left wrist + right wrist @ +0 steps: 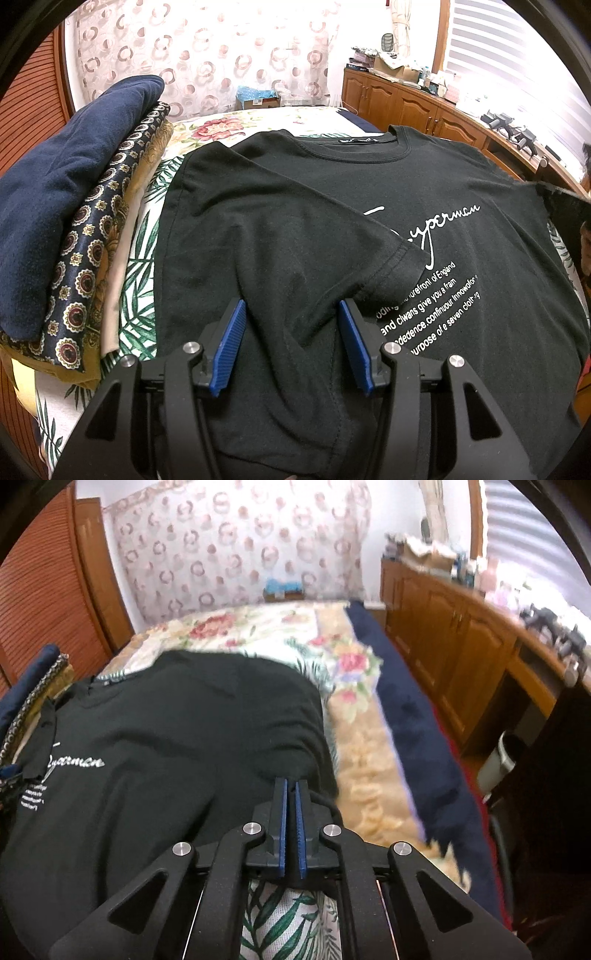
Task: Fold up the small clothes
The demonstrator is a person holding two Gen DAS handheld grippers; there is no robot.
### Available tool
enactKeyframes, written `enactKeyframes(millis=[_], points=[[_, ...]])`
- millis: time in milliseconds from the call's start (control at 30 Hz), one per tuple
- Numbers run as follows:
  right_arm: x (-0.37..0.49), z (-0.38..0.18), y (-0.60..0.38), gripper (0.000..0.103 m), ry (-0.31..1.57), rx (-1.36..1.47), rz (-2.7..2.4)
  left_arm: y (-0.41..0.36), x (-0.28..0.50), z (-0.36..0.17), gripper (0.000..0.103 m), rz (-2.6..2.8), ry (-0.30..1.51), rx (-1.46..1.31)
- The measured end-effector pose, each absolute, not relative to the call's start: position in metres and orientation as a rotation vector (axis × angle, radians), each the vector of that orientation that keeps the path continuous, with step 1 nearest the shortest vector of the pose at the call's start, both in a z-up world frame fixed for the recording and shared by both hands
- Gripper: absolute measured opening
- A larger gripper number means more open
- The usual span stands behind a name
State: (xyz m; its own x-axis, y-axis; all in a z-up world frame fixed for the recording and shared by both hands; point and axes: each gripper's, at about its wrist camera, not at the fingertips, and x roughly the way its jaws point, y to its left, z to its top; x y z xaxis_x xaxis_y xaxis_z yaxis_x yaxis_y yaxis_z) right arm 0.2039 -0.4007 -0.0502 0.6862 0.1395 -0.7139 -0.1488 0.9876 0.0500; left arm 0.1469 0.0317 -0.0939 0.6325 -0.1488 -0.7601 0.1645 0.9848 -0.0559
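A black T-shirt (295, 206) with white lettering lies face up on the flowered bed cover (221, 125). One sleeve (369, 251) is folded across its chest. My left gripper (291, 302) hovers low over that folded side, open, with its blue pads (232, 332) apart and the cloth lying loose between them. In the right wrist view the T-shirt (166, 738) bulges upward on its right side. My right gripper (290, 781) is shut there, its tips pinching the shirt's right edge. A raised black flap (565, 210) shows at the far right of the left wrist view.
A stack of folded clothes (74, 206), navy on top, lies beside the shirt on the left. A navy blanket edge (417, 720) runs along the bed's right side. Beyond it stand a wooden cabinet (461, 646) with clutter on top and a white bin (498, 760) on the floor.
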Motion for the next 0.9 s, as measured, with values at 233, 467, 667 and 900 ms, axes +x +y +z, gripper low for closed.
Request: enactKeyframes(millis=[233, 467, 667, 900], points=[[0.202, -0.018, -0.382, 0.001, 0.696, -0.099, 0.156, 0.031, 0.146, -0.094, 0.051, -0.179, 0.868, 0.02], [0.179, 0.006, -0.332, 0.001, 0.64, -0.134, 0.331, 0.031, 0.146, -0.094, 0.051, -0.179, 0.868, 0.02], [0.167, -0.035, -0.296, 0.005, 0.764, -0.156, 0.427, 0.032, 0.147, -0.094, 0.051, -0.179, 0.868, 0.019], [0.149, -0.049, -0.312, 0.051, 0.78, -0.147, 0.387, 0.032, 0.147, -0.094, 0.052, -0.18, 0.868, 0.019]])
